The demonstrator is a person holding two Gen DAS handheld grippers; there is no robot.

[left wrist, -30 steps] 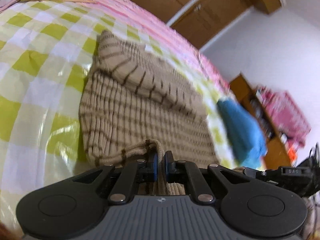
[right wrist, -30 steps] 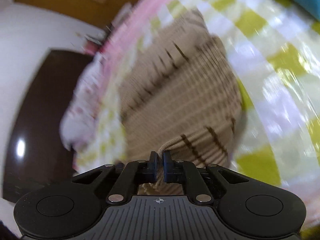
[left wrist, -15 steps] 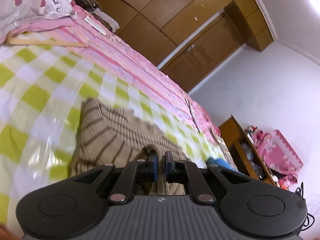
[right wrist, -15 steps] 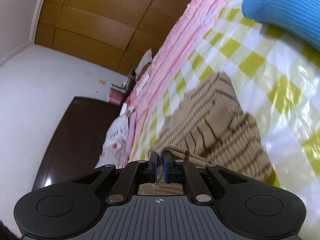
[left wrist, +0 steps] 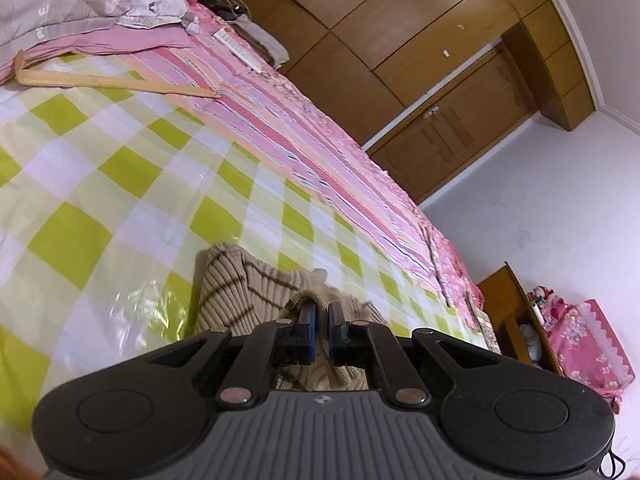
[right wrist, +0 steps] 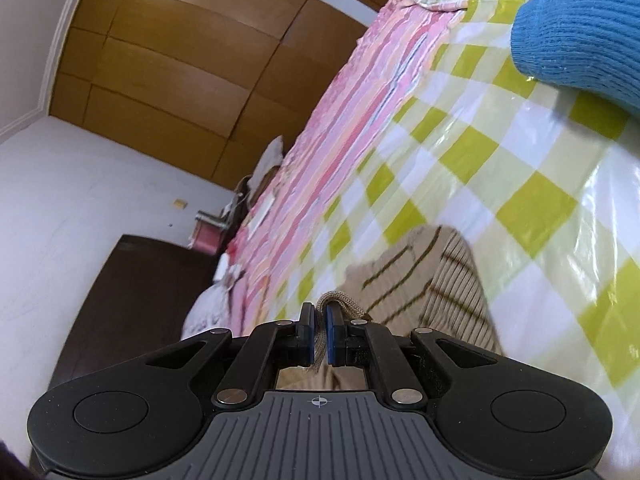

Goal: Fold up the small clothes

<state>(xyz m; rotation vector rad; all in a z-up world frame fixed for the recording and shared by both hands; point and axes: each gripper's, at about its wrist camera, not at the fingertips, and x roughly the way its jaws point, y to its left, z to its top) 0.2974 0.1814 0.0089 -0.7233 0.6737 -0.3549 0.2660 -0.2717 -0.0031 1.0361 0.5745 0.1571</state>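
Note:
A beige knit sweater with brown stripes (left wrist: 240,292) lies on the green-and-white checked sheet (left wrist: 120,184) of a bed. My left gripper (left wrist: 322,330) is shut on a ribbed edge of the sweater and holds it lifted over the rest of the garment. The sweater also shows in the right wrist view (right wrist: 436,280). My right gripper (right wrist: 320,334) is shut on another ribbed edge of it, raised the same way. Most of the sweater is hidden under both grippers.
A blue knit garment (right wrist: 580,36) lies on the sheet at the far right. A wooden hanger (left wrist: 112,80) and a pillow (left wrist: 80,0) lie at the head of the bed. A pink striped cover (left wrist: 320,152) runs along the far side, before wooden wardrobes (left wrist: 400,40).
Both grippers have carried the held sweater edges forward over the garment and tilted up, so the sweater's visible part has shrunk and the room's far wall and wardrobes have come into view.

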